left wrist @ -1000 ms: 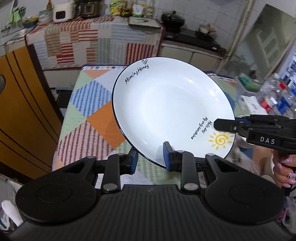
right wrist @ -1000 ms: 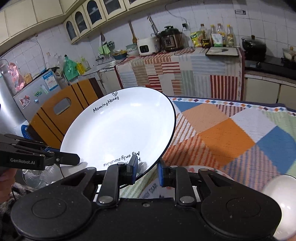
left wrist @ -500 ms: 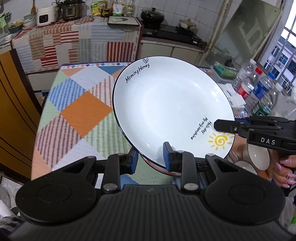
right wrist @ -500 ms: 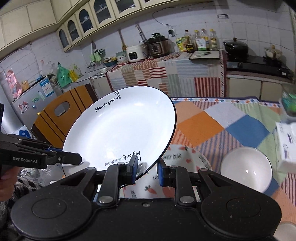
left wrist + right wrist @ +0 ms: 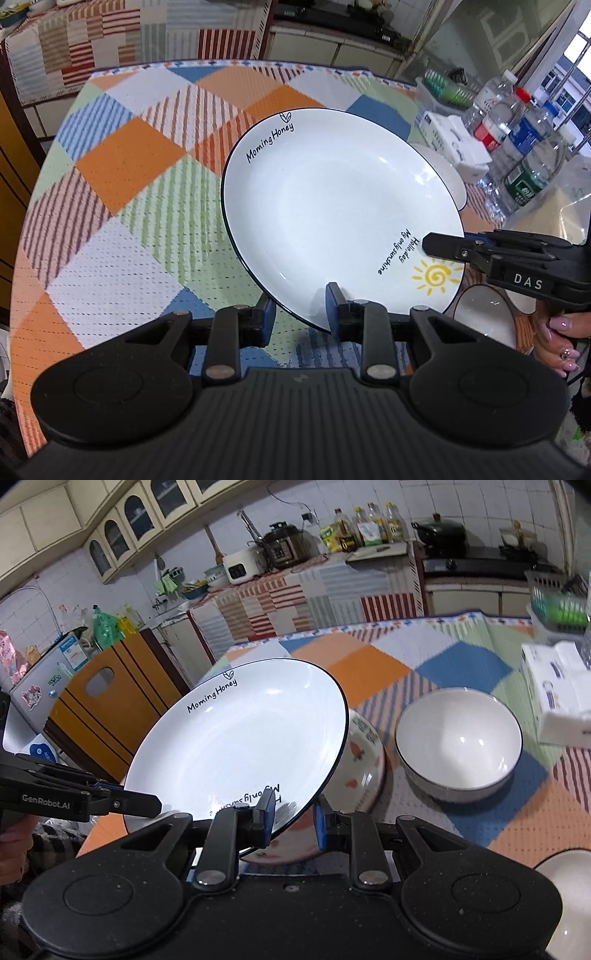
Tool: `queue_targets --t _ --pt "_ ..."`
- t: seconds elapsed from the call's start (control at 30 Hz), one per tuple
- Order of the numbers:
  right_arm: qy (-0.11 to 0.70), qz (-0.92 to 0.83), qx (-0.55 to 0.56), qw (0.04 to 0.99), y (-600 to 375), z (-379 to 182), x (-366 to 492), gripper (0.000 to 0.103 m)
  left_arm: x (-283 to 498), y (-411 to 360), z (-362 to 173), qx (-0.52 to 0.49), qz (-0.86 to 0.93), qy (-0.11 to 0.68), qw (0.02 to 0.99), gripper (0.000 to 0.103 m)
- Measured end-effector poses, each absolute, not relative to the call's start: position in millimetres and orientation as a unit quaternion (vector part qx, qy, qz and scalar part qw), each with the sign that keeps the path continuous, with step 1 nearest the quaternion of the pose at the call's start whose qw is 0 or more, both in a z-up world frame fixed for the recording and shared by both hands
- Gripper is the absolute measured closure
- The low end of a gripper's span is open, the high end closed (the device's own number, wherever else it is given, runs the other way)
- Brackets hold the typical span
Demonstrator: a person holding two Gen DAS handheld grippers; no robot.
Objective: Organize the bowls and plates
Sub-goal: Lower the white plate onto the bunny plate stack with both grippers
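Note:
A white plate (image 5: pixel 332 221) with a dark rim, the words "Morning Honey" and a yellow sun hangs tilted above the patchwork table (image 5: pixel 129 166). My left gripper (image 5: pixel 300 312) is shut on its near rim. The right gripper (image 5: pixel 443 245) clamps the rim beside the sun. In the right wrist view the same plate (image 5: pixel 240 746) sits between the fingers of my right gripper (image 5: pixel 293 818), and the left gripper (image 5: pixel 140 805) grips its left edge. Under the plate lies a carrot-patterned plate (image 5: pixel 364 771), partly hidden. A white bowl (image 5: pixel 458 742) stands to the right of it.
A tissue box (image 5: pixel 557 698) and several plastic bottles (image 5: pixel 517 147) stand along the table's right side. Small white bowls (image 5: pixel 484 317) sit near a person's hand (image 5: pixel 561 343). An orange chair back (image 5: pixel 103 701) stands left of the table; a kitchen counter (image 5: pixel 314 583) runs behind it.
Both grippers have carried the plate forward and down over the table. The carrot plate and the white bowl have come closer into view. Both grips are unchanged.

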State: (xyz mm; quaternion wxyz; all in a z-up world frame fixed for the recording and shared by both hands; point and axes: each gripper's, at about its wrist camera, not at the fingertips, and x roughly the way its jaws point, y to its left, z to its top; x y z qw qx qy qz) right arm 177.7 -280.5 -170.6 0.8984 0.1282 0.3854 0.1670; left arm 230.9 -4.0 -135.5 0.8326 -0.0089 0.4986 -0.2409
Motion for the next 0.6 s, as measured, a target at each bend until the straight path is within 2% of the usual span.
queue_targets --t 0.6 --pt "0.442 0.114 0.101 0.884 -280.5 -195.0 206.7 0.076 273.3 -22.5 -173.9 -0.022 -0.241 0.558 0.794 0.075"
